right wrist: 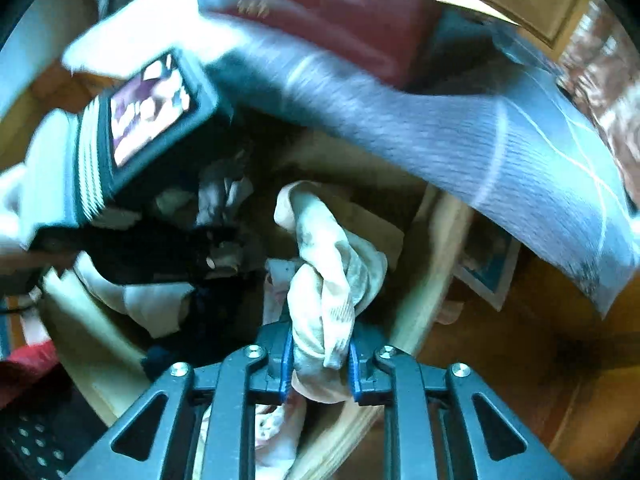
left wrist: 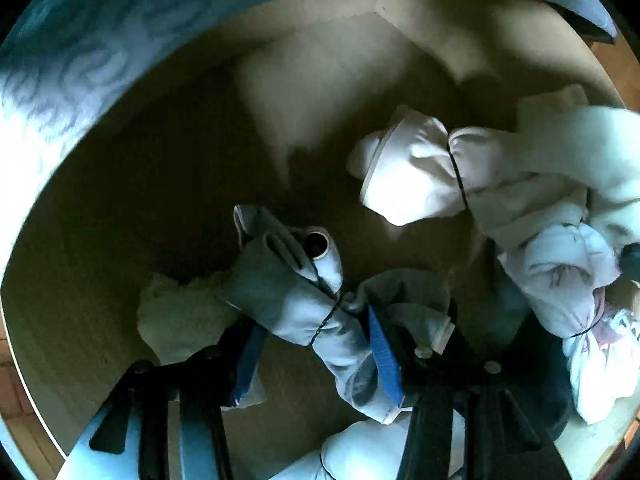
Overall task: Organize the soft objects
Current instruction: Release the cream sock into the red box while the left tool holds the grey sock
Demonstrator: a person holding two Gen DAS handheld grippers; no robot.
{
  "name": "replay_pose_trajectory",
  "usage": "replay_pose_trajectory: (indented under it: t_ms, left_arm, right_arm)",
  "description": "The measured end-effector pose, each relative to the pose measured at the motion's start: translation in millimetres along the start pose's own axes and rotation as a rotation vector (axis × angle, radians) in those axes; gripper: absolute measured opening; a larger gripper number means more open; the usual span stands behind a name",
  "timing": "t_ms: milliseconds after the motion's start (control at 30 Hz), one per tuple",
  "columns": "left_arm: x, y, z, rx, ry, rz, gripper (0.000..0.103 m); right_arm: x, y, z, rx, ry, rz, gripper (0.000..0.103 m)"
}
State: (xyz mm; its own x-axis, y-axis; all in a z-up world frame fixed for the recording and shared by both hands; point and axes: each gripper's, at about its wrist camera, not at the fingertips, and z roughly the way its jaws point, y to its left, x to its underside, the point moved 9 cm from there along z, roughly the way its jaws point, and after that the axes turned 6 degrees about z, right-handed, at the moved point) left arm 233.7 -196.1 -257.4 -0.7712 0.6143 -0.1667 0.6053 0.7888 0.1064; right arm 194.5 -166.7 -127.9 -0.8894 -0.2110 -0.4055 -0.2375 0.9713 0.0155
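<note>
the left wrist view looks almost straight down into a round box (left wrist: 120,208) with a pale cardboard floor and a blue swirl-patterned wall, something the other view shows only as a curved pale rim. on that floor lie tied bundles of cloth: a white bundle (left wrist: 408,172) near the middle, a printed white bundle (left wrist: 568,280) against the right wall, and a pale blue bundle (left wrist: 304,300) bound with a dark thread, lying between the blue pads of the left gripper (left wrist: 316,356). its jaws stand part way apart around that bundle; whether the pads press it i cannot tell. the right wrist view alone shows the right gripper (right wrist: 318,364), tilted steeply down over the box's edge and clenched on a cream sock bundle (right wrist: 332,280), twisted and knotted, which rises from between the blue pads. it also shows the other gripper's camera unit (right wrist: 148,116) with a lit screen at the upper left, a blurred grey striped cloth (right wrist: 460,136) across the top, a red box (right wrist: 352,20) behind it, and an orange-brown floor (right wrist: 540,340) to the right.
</note>
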Motion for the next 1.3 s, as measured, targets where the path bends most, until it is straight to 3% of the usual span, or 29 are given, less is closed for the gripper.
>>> replay_pose_trajectory:
  t_ms: [167,333,500,667,767,933,1100,1300]
  left_arm:
    - [6.0,14.8,-1.1,0.07,0.014,-0.016,0.052]
    - [13.1,29.1,1.9,0.064,0.015,-0.009,0.052]
    - [32.3,21.9,17.1,0.061,0.017,-0.002,0.052]
    - [35.4,11.3,50.9,0.077,0.016,-0.006,0.052]
    - [33.1,8.7,56.0,0.081,0.015,-0.003,0.052]
    - [31.9,10.6,59.2,0.105,0.01,-0.007,0.052]
    - [30.1,13.4,61.9,0.119,0.005,-0.003,0.052]
    - [29.3,24.3,61.7,0.149,-0.012,-0.015,0.052]
  right_arm:
    - [-5.3,-10.3,-37.8,-0.056,-0.083,0.07,0.021]
    - [-19.2,-25.7,-76.8,-0.022,-0.15,0.091,0.021]
    - [-65.0,-44.6,-117.9,0.034,-0.232,0.111,0.021]
    - [-128.7,-53.0,-146.8,0.002,-0.295,0.142,0.021]
    - [-176.9,-46.8,-141.2,-0.042,-0.302,0.163,0.021]
    - [-247.1,-48.8,-86.2,-0.057,-0.242,0.218,0.021]
    - [-299.3,-48.1,-28.0,-0.039,-0.172,0.277,0.021]
    - [-350.9,-50.2,22.0,-0.075,-0.148,0.373,0.021]
